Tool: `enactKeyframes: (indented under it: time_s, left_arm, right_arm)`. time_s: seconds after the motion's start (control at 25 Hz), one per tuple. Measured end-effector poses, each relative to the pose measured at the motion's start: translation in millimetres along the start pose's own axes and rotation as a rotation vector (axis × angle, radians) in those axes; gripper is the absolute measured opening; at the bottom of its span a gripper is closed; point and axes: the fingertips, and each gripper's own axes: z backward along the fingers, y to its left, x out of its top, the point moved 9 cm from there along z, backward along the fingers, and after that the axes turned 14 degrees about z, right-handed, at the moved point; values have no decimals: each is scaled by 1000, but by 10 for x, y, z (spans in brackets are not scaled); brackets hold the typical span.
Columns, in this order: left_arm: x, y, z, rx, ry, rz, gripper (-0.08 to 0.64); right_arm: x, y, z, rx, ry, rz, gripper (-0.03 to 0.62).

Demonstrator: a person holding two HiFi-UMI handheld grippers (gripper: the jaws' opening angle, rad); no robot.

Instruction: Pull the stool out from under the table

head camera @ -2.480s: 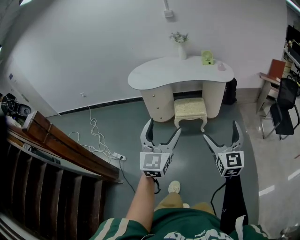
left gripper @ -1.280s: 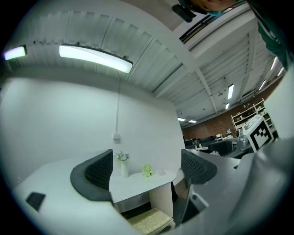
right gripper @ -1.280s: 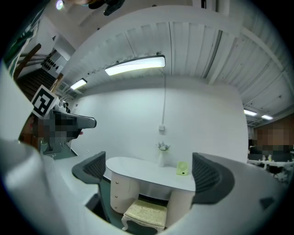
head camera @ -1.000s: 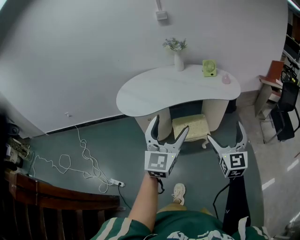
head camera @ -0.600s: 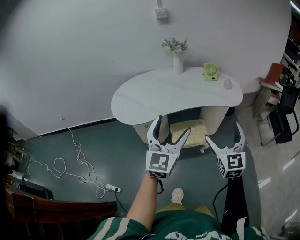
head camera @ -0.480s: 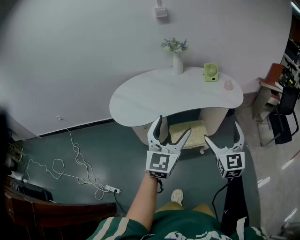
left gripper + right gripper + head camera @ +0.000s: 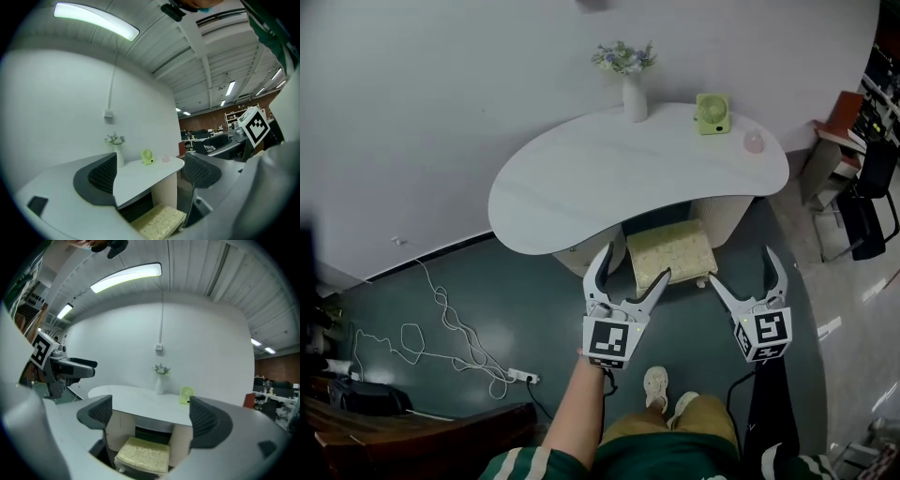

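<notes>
Cream stool (image 7: 671, 251) half under table (image 7: 609, 178); left gripper (image 7: 634, 263) and right gripper (image 7: 742, 266) gape.

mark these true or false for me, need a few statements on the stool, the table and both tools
1. The stool stands partly under the table. True.
2. The left tool is shut on the stool. False: its jaws stand apart and hold nothing.
3. A vase with flowers stands on the table. True.
4. The green fan lies on the floor. False: it stands on the table.
5. The right tool is open. True.
</notes>
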Motion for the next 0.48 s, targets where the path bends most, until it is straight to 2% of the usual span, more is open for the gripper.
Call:
enactKeyframes:
  time_s: [0.16, 0.28, 0.48]
  left_arm:
    - [-432, 110, -179, 13, 46, 4, 449]
    - [-748, 144, -315, 27, 38, -15, 448]
    - [-1412, 230, -632, 54, 101, -34, 448]
  right_arm:
    - [-441, 42, -225, 41, 69, 17, 513]
    - [-817, 36, -405, 82, 98, -7, 504]
    - [-1564, 25, -725, 152, 142, -20, 495]
